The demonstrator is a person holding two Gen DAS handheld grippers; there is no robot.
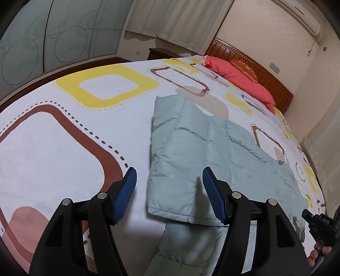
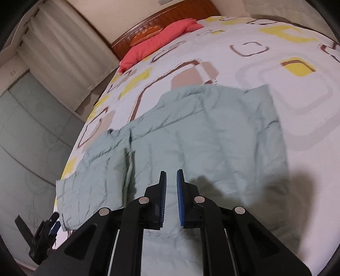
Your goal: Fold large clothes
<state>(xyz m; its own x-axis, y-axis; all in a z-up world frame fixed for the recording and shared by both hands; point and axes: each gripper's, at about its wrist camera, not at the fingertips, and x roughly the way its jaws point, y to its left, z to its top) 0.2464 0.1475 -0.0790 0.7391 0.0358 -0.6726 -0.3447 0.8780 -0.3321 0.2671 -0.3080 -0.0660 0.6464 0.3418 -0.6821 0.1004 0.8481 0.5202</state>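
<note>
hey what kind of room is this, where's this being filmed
Most likely a home bedroom. A large bed with a patterned cover fills the view, a wooden headboard stands behind a coral pillow, and curtains hang along the wall. A pale green padded jacket lies spread on the bed.

Wide bed under white sheet printed with yellow and brown rounded squares (image 1: 63, 135). Carved reddish-brown wooden headboard (image 1: 265, 78) at far end, coral-red pillow (image 1: 240, 78) and orange patterned cushion (image 1: 244, 65) against it. Cream walls, white pleated curtain (image 1: 170, 19), frosted pale-green wardrobe doors with circle pattern (image 1: 31, 42), white wall air conditioner (image 1: 301, 14), dark wooden nightstand (image 1: 159, 54). Dim indoor light.
</note>
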